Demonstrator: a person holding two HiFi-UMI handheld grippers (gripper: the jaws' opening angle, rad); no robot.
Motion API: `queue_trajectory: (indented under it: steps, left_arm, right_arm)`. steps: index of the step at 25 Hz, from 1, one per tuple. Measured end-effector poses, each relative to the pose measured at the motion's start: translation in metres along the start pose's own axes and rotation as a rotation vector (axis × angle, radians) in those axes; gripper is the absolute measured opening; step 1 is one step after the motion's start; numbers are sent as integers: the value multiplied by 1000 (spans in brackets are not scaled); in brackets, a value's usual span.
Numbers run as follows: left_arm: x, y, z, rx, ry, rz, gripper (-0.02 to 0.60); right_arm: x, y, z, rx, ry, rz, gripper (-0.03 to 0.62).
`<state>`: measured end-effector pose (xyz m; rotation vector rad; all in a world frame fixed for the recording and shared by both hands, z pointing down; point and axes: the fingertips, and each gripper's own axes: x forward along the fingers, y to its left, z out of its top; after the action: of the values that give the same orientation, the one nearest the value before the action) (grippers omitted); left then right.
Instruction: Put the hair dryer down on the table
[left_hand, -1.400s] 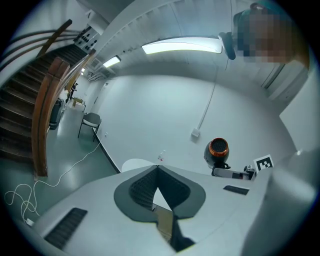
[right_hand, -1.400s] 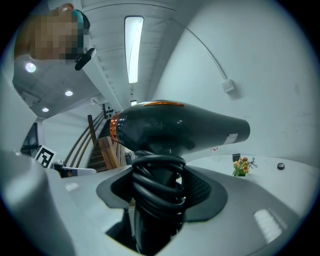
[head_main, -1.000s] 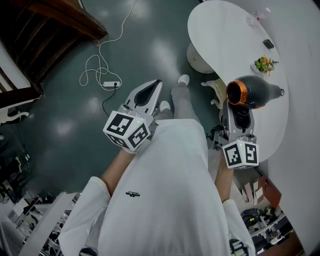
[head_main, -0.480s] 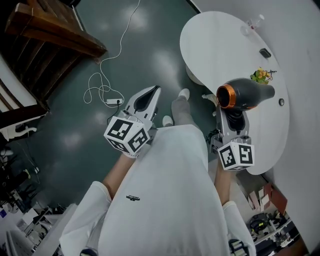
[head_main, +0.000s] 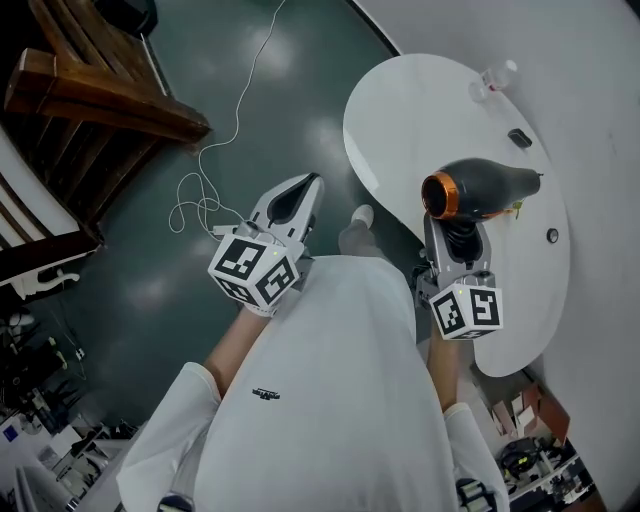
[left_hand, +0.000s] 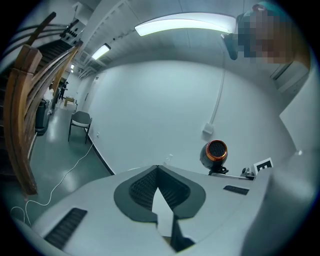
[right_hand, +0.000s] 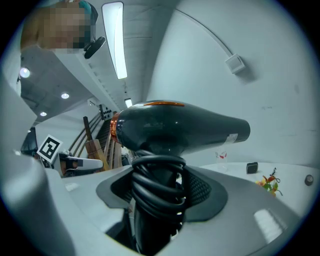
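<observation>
A dark green, glossy floor (head_main: 250, 120) fills the left of the head view, with a wooden staircase (head_main: 100, 100) at the far left and a white cable (head_main: 215, 160) trailing across the floor. A rounded white table (head_main: 400, 130) stands to the right against a pale wall. On its far end are a small clear bottle (head_main: 495, 78) and a small dark object (head_main: 519, 138).

The right gripper (head_main: 458, 235) clamps the handle of the black hair dryer (head_main: 480, 190), which is off the tabletop, over the table's near part. Its barrel lies level, the orange-ringed end to the left and the nozzle to the right. Its black cord (right_hand: 157, 185) is coiled around the handle between the jaws.

The left gripper (head_main: 290, 200) hangs over the floor, left of the table, its jaw tips together with nothing between them.
</observation>
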<state>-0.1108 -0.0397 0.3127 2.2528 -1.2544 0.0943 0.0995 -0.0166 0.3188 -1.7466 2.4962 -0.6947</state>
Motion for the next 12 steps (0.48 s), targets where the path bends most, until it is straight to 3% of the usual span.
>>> queue_trajectory:
  steps: [6,12]
  left_arm:
    - [58,-12,16,24,19,-38,9]
    - [91,-5,21,29,36,-41,9]
  right_arm:
    - [29,-30,19,-19,-18,31,278]
    - [55,-57,20,-9,-16,6,278]
